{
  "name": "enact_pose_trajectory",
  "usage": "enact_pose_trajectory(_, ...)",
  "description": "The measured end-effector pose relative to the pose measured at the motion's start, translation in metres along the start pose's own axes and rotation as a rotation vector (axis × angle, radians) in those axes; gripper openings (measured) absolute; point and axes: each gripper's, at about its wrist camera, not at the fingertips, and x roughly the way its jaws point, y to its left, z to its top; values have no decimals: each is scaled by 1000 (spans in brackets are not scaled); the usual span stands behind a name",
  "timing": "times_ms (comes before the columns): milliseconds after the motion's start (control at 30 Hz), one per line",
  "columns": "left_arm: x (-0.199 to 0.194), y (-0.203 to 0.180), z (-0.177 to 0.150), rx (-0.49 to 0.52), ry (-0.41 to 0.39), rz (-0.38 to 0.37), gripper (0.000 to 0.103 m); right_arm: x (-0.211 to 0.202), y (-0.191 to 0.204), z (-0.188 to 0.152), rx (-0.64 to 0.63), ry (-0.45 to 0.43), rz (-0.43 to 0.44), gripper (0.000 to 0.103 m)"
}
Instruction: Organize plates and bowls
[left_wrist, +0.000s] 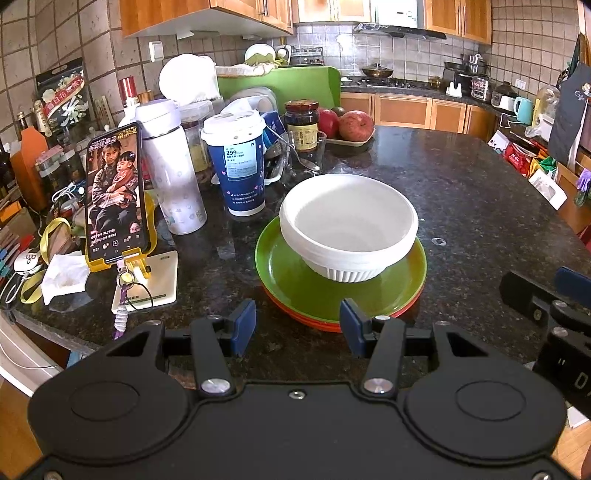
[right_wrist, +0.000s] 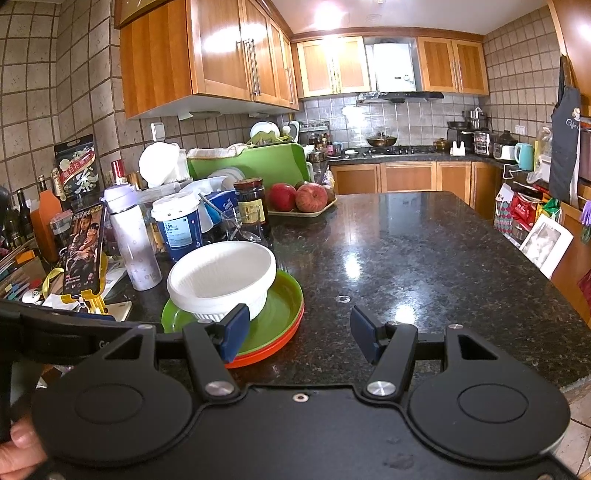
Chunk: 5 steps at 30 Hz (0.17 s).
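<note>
A stack of white paper bowls (left_wrist: 349, 229) (right_wrist: 221, 277) sits on a green plate (left_wrist: 295, 280) (right_wrist: 277, 317), which lies on orange plates (left_wrist: 317, 324) (right_wrist: 258, 356) on the dark granite counter (left_wrist: 461, 206) (right_wrist: 424, 251). My left gripper (left_wrist: 297, 326) hangs open just in front of the plates' near rim, nothing between its blue pads. My right gripper (right_wrist: 297, 338) is open too, to the right of the stack; its left pad stands in front of the bowl's right side. The right gripper's body shows at the right edge of the left wrist view.
Left of the stack stand a blue paper cup (left_wrist: 240, 166) (right_wrist: 179, 229), a white flask (left_wrist: 173, 166) (right_wrist: 129, 236), a phone on a yellow stand (left_wrist: 114, 195) (right_wrist: 83, 251) and a jar (left_wrist: 302, 123). A tray of apples (left_wrist: 351, 129) (right_wrist: 303, 199) sits behind. A hand (right_wrist: 18, 450) shows lower left.
</note>
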Motion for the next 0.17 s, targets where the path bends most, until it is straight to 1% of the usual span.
enact_pose_trajectory(167, 4, 0, 2, -1, 5, 2, 57, 6, -1, 1, 3, 8, 2, 63)
